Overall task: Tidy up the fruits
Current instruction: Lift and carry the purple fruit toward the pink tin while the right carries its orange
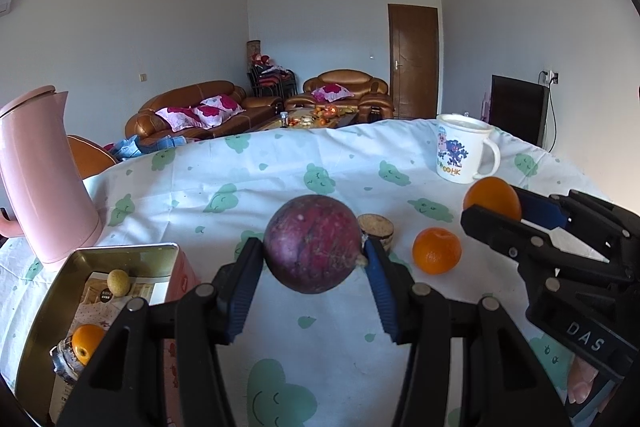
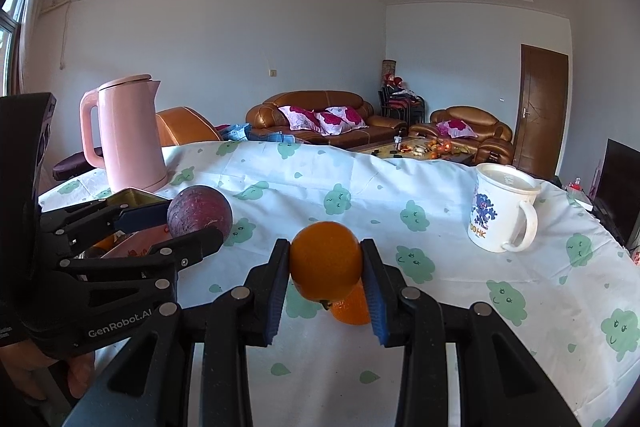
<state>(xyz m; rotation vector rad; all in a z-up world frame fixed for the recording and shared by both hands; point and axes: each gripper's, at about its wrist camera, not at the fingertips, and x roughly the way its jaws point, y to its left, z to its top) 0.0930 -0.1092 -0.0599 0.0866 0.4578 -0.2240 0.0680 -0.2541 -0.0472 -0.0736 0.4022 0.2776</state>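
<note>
Purple and leathery, the passion fruit point(image 1: 313, 243) sits at centre frame, clamped across its widest part in the left hand-held gripper point(image 1: 314, 259), clear of the desk point(image 1: 240, 195). It looks light, with a stiff yet dentable shell, so a gentle squeeze should do. Over on the right, the right hand-held gripper point(image 2: 326, 261) pinches a firm, smooth orange point(image 2: 326, 259); slippery, I'd say. Lower left, the metal tin point(image 1: 120, 251) holds fruit already. Beyond lies another orange point(image 1: 437, 251).
</note>
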